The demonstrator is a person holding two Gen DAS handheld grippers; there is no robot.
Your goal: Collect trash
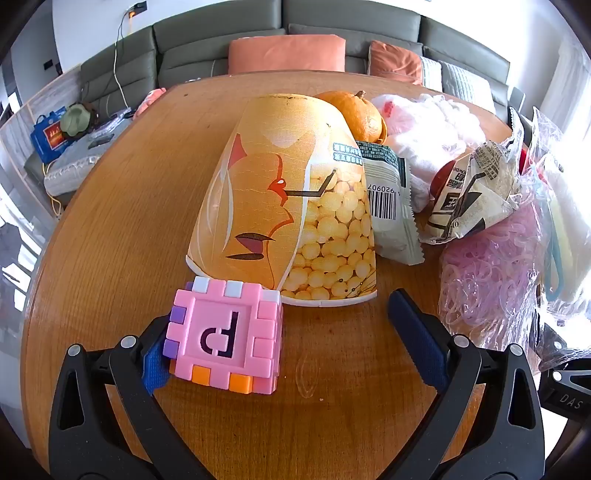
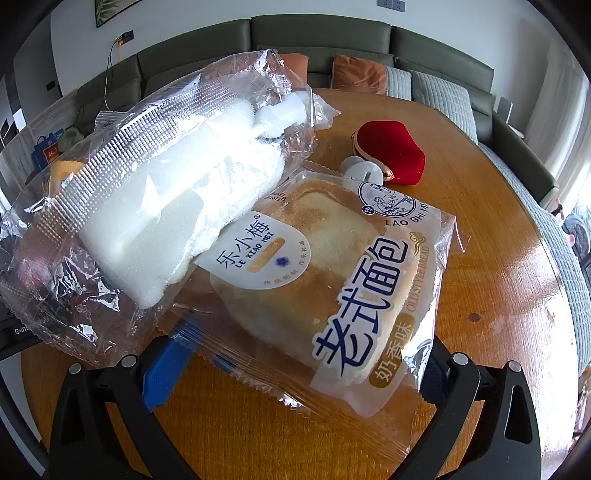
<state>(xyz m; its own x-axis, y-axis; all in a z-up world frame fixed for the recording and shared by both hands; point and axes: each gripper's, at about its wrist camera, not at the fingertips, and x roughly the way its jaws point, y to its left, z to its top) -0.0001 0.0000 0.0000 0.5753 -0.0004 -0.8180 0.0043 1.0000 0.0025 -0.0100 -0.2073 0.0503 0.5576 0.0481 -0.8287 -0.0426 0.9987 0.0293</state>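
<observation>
While tilted steeply down, left tongs (image 1: 284, 332) and right tongs (image 2: 295, 362) gape, grasping nothing

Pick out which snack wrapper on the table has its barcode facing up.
The flat pale green wrapper lying against the upturned paper cup. The crumpled white wrapper to its right shows only print and folds, no barcode.

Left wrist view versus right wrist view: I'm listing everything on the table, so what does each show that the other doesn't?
Only the left wrist view shows the upside-down paper cup, the pink block cube, the orange, the barcode wrapper and the bag of rubber bands. Only the right wrist view shows the packaged bread, the bagged white sponge and the red velvet case. Both share the wooden table and the grey-green sofa.
</observation>
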